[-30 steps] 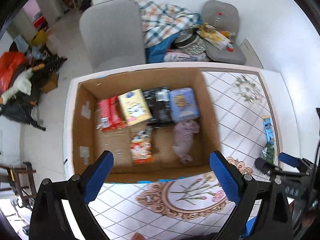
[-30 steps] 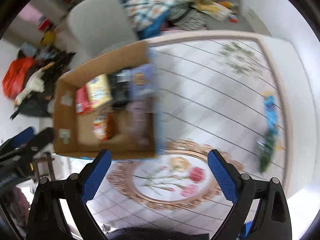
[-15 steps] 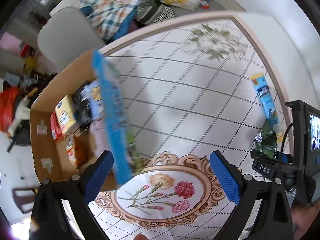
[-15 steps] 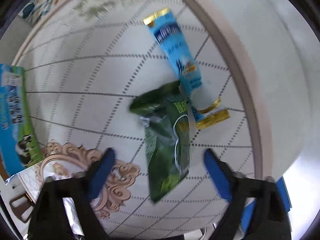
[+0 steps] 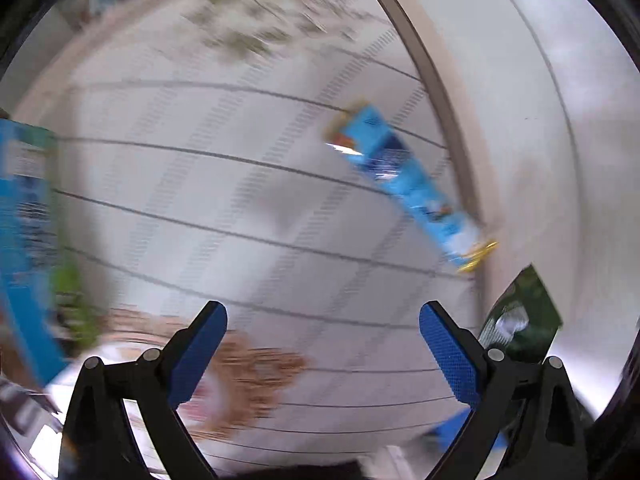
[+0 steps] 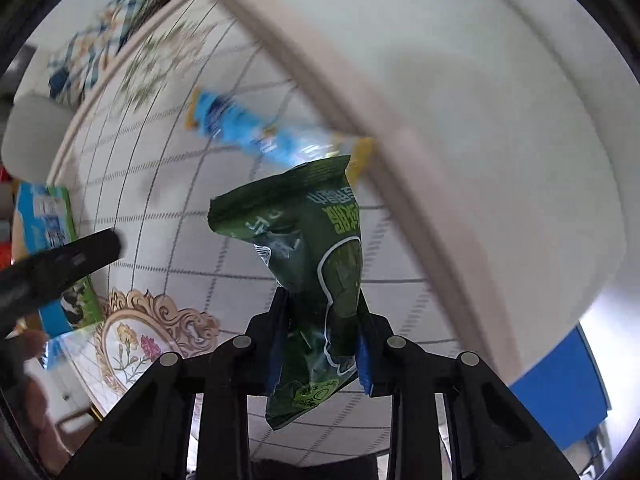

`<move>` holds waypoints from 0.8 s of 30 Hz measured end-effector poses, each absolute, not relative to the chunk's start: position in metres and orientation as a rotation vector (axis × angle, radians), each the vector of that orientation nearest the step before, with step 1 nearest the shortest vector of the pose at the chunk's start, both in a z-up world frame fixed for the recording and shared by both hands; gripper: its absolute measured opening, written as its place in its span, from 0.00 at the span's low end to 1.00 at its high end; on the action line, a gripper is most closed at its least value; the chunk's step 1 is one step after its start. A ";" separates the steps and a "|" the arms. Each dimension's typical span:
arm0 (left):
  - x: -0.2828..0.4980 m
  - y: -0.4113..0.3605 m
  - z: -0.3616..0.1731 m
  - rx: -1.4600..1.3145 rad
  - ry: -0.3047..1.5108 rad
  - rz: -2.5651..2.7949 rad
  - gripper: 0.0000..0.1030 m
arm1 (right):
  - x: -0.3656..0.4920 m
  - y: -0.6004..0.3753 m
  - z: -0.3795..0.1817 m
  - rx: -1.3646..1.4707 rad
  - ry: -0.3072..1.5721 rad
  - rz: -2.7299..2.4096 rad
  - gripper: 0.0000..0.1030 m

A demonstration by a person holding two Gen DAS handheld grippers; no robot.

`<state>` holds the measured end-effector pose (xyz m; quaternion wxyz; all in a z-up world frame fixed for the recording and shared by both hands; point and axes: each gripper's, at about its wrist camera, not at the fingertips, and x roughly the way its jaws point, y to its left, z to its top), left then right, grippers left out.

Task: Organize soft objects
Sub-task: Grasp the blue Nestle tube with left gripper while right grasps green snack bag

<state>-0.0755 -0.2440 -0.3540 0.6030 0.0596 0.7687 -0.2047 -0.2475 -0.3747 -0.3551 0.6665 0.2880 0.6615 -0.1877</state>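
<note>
My right gripper [image 6: 320, 336] is shut on a green snack bag [image 6: 308, 248] and holds it up off the table. The bag also shows at the lower right of the left wrist view [image 5: 520, 320]. A long blue packet with gold ends [image 5: 412, 188] lies on the tiled tabletop near the right border; it also shows in the right wrist view [image 6: 248, 132], just beyond the green bag. My left gripper [image 5: 322, 344] is open and empty above the table, short of the blue packet.
The cardboard box's blue printed flap [image 5: 24, 224] stands at the left; it also shows in the right wrist view [image 6: 52, 248]. The table's beige border [image 6: 360, 120] runs diagonally, with white floor beyond. A grey chair [image 6: 32, 136] and plaid cloth [image 6: 96, 40] lie far left.
My right gripper has closed on the green bag and lifted it. My left gripper has swung right, away from the box and toward the blue packet.
</note>
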 end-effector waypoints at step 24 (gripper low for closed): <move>-0.097 -0.356 -0.425 0.416 1.648 -0.493 0.14 | -0.231 -0.454 -0.360 0.597 1.477 -0.540 0.30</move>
